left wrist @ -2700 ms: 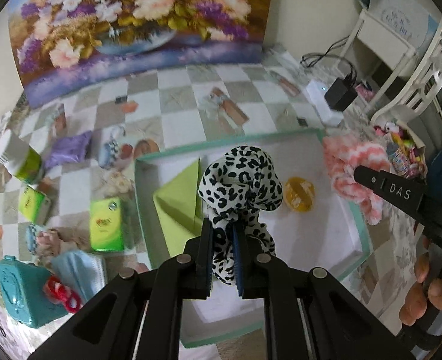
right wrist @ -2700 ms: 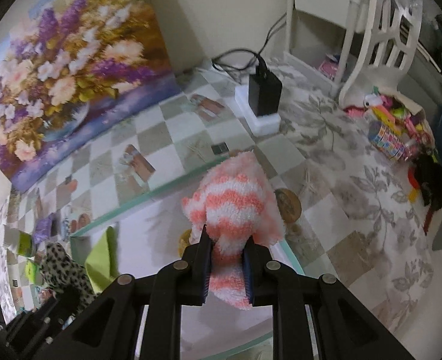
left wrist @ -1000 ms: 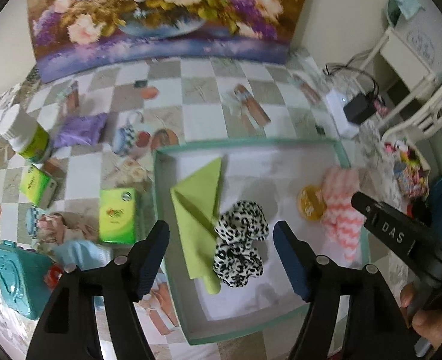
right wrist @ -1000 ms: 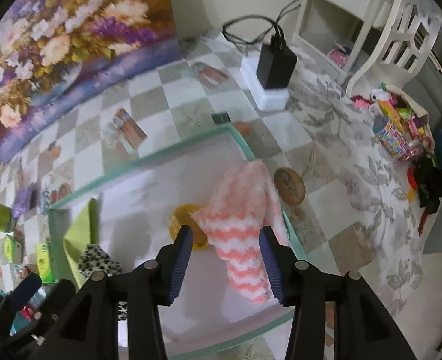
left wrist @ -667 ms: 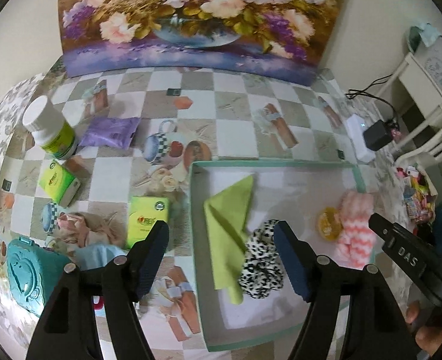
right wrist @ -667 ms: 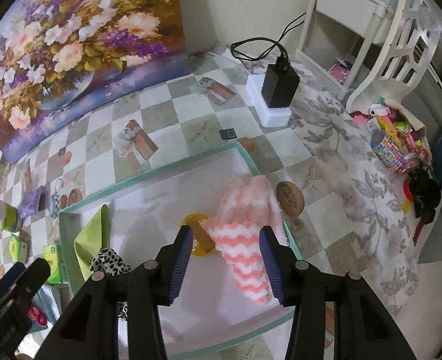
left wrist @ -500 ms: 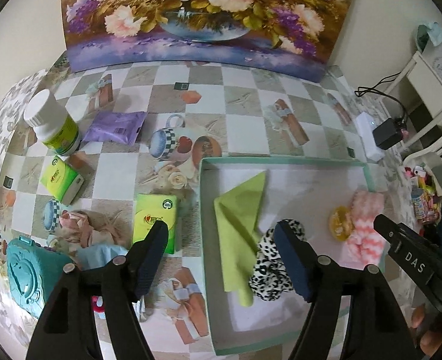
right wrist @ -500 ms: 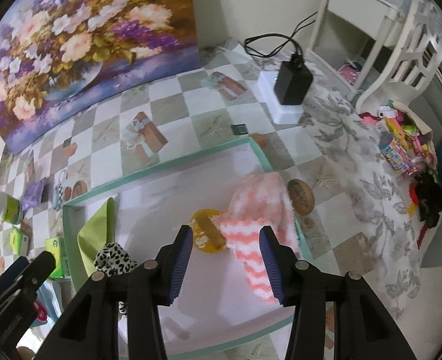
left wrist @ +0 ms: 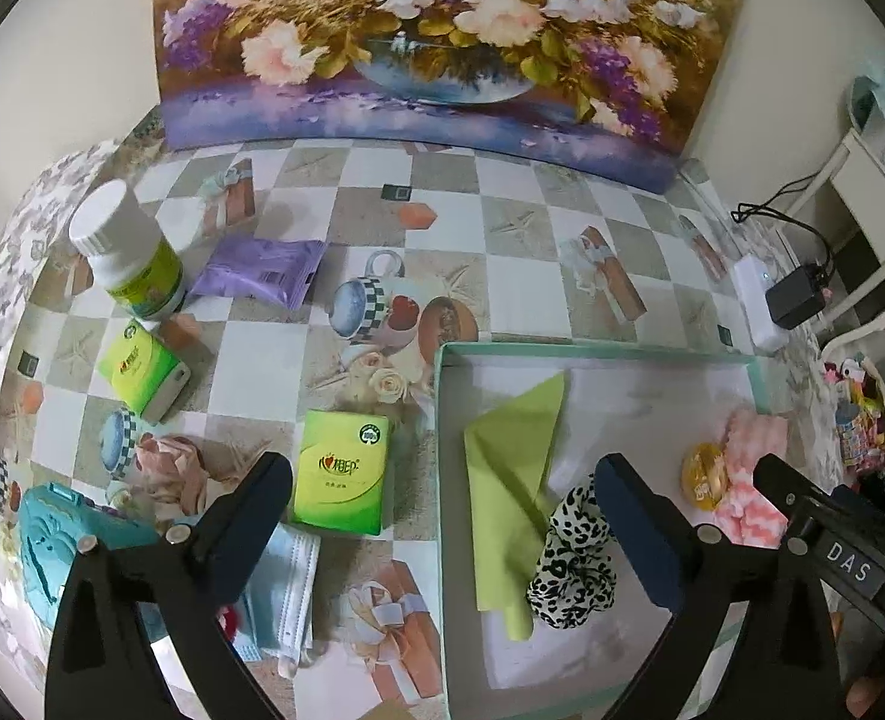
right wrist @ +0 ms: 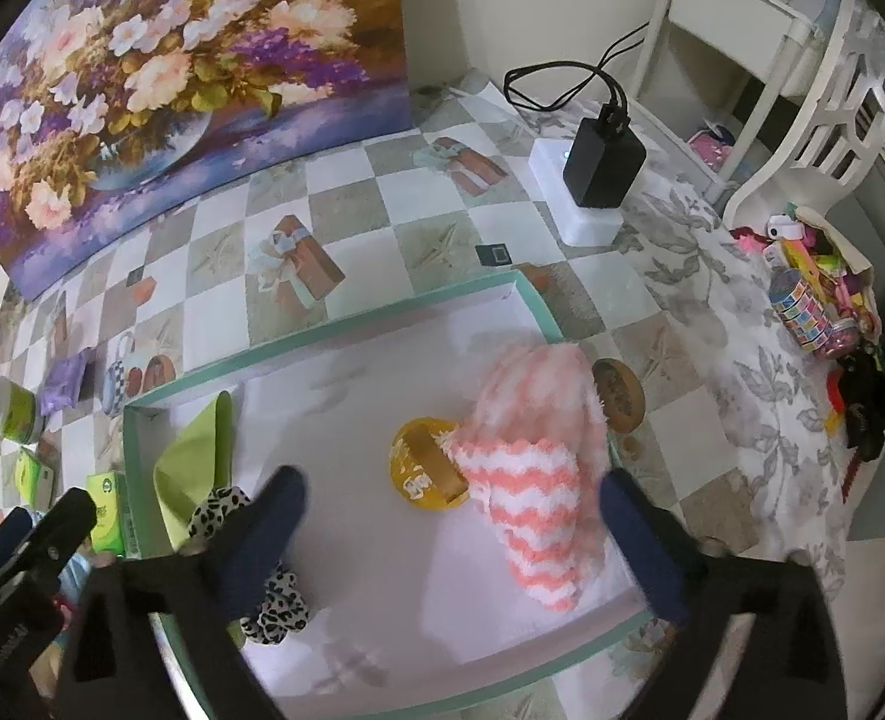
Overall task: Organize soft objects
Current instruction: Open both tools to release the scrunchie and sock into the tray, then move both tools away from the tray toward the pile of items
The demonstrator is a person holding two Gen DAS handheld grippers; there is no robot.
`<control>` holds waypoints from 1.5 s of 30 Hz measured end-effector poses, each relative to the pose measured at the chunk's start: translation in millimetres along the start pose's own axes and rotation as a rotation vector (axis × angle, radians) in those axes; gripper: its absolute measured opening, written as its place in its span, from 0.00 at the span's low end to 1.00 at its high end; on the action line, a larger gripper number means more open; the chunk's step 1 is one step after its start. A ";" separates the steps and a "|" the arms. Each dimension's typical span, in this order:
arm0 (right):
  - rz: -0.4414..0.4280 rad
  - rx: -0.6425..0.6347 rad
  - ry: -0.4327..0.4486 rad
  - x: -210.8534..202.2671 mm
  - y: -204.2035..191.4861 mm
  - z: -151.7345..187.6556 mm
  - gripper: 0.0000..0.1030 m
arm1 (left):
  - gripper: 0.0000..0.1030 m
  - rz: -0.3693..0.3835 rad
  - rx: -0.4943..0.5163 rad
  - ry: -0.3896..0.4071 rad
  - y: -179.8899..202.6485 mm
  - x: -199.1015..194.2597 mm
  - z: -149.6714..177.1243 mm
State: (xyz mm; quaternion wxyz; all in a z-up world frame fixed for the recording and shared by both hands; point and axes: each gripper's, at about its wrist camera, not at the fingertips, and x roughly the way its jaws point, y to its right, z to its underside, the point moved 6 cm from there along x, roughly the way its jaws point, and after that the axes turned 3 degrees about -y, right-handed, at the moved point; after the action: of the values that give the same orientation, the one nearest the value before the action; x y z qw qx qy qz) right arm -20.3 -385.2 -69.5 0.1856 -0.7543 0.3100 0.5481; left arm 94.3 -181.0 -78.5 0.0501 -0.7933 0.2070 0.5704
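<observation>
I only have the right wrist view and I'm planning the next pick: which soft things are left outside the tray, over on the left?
Observer: A light blue face mask lies on the table beside the tray, just in front of a green tissue pack.
Operator: Anything else soft there?
Observer: A crumpled pink cloth lies left of that pack, next to a teal case.
Operator: Is the left gripper free?
Observer: Yes. The left gripper has just been opening its jaws, which stand wide with nothing gripped. The leopard-print cloth lies in the tray by its right finger.
</observation>
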 end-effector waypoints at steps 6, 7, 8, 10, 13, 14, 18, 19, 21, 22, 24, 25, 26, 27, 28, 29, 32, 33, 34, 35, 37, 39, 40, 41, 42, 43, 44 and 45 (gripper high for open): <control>-0.002 -0.006 0.001 0.2 -2.3 -0.3 1.00 | 0.98 0.004 -0.029 0.004 -7.8 -3.1 -2.8; -0.001 -0.007 0.003 0.0 -2.6 -0.2 1.00 | 0.98 0.005 -0.033 0.010 -9.3 -4.6 -3.8; -0.001 -0.007 0.006 -0.7 -2.8 -0.6 1.00 | 0.98 0.006 -0.037 0.021 -11.5 -7.2 -5.4; -0.006 -0.002 0.012 -2.0 -3.3 -1.1 1.00 | 0.98 0.002 -0.045 0.037 -16.7 -12.1 -9.0; -0.024 0.013 0.021 -4.7 -3.9 -2.3 1.00 | 0.98 0.014 -0.077 0.060 -28.8 -21.2 -15.7; -0.034 0.016 0.025 -5.7 -4.6 -3.0 1.00 | 0.98 0.019 -0.095 0.067 -35.2 -24.6 -17.9; -0.047 0.013 0.037 -8.8 -10.2 -4.3 1.00 | 0.98 0.009 -0.168 0.100 -67.8 -37.7 -26.0; -0.054 0.009 0.039 -9.5 -13.0 -4.6 1.00 | 0.98 0.000 -0.185 0.109 -75.8 -40.8 -27.4; -0.073 0.002 0.040 -10.7 -18.4 -4.8 1.00 | 0.98 -0.020 -0.225 0.129 -96.3 -47.9 -29.8; -0.081 0.000 0.041 -11.4 -20.6 -4.5 1.00 | 0.98 -0.027 -0.252 0.135 -110.8 -51.7 -30.5; -0.092 -0.008 0.046 -13.6 -26.2 -4.4 1.00 | 0.98 -0.035 -0.297 0.139 -134.8 -55.9 -29.2; -0.095 -0.011 0.049 -14.4 -28.3 -4.6 1.00 | 0.98 -0.044 -0.324 0.142 -148.5 -58.3 -28.5; -0.097 -0.015 0.052 -15.8 -31.4 -4.7 1.00 | 0.98 -0.055 -0.346 0.145 -160.4 -60.6 -27.3; -0.100 -0.020 0.057 -17.5 -35.0 -4.7 1.00 | 0.98 -0.072 -0.371 0.150 -174.0 -63.1 -25.9; -0.103 -0.024 0.060 -18.5 -38.0 -4.7 1.00 | 0.98 -0.087 -0.390 0.153 -184.4 -65.0 -24.1; -0.108 -0.030 0.063 -19.7 -41.8 -4.6 1.00 | 0.98 -0.109 -0.414 0.157 -197.8 -67.5 -21.7; -0.148 -0.053 0.065 -23.4 -58.9 -3.6 1.00 | 0.98 -0.151 -0.464 0.157 -226.4 -70.9 -15.1; -0.164 -0.064 0.065 -24.8 -66.4 -2.7 1.00 | 0.98 -0.158 -0.473 0.155 -232.5 -71.4 -13.4; -0.173 -0.073 0.065 -25.9 -72.7 -1.9 1.00 | 0.98 -0.166 -0.483 0.153 -239.0 -71.7 -11.9; -0.181 -0.086 0.065 -27.4 -80.7 -0.7 1.00 | 0.98 -0.171 -0.490 0.150 -244.6 -72.1 -10.1; -0.192 -0.123 0.069 -30.7 -99.5 2.7 1.00 | 0.98 -0.177 -0.504 0.147 -253.0 -74.0 -7.4; -0.203 -0.158 0.072 -33.6 -116.9 6.5 1.00 | 0.98 -0.178 -0.515 0.151 -260.0 -76.1 -5.3; -0.211 -0.177 0.072 -34.6 -126.5 8.8 1.00 | 0.98 -0.177 -0.519 0.152 -262.6 -76.4 -4.7; -0.217 -0.195 0.071 -35.3 -135.8 10.9 1.00 | 0.98 -0.176 -0.523 0.155 -265.6 -77.3 -4.3; -0.221 -0.215 0.070 -35.5 -144.9 13.2 1.00 | 0.98 -0.175 -0.527 0.156 -267.7 -78.1 -4.4; -0.224 -0.230 0.068 -35.6 -151.6 15.3 1.00 | 0.98 -0.174 -0.533 0.158 -271.1 -79.0 -3.3; -0.229 -0.245 0.065 -35.5 -158.3 17.4 1.00 | 0.98 -0.172 -0.540 0.159 -275.0 -80.0 -2.0; -0.235 -0.257 0.061 -35.0 -164.3 19.2 1.00 | 0.98 -0.172 -0.547 0.160 -278.1 -80.8 -0.7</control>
State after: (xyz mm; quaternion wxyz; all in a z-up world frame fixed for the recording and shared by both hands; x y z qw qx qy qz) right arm 69.0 -242.6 -52.7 0.1410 -0.8192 0.1526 0.5346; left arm 180.8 93.6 -47.0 -0.1341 -0.8344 -0.0189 0.5342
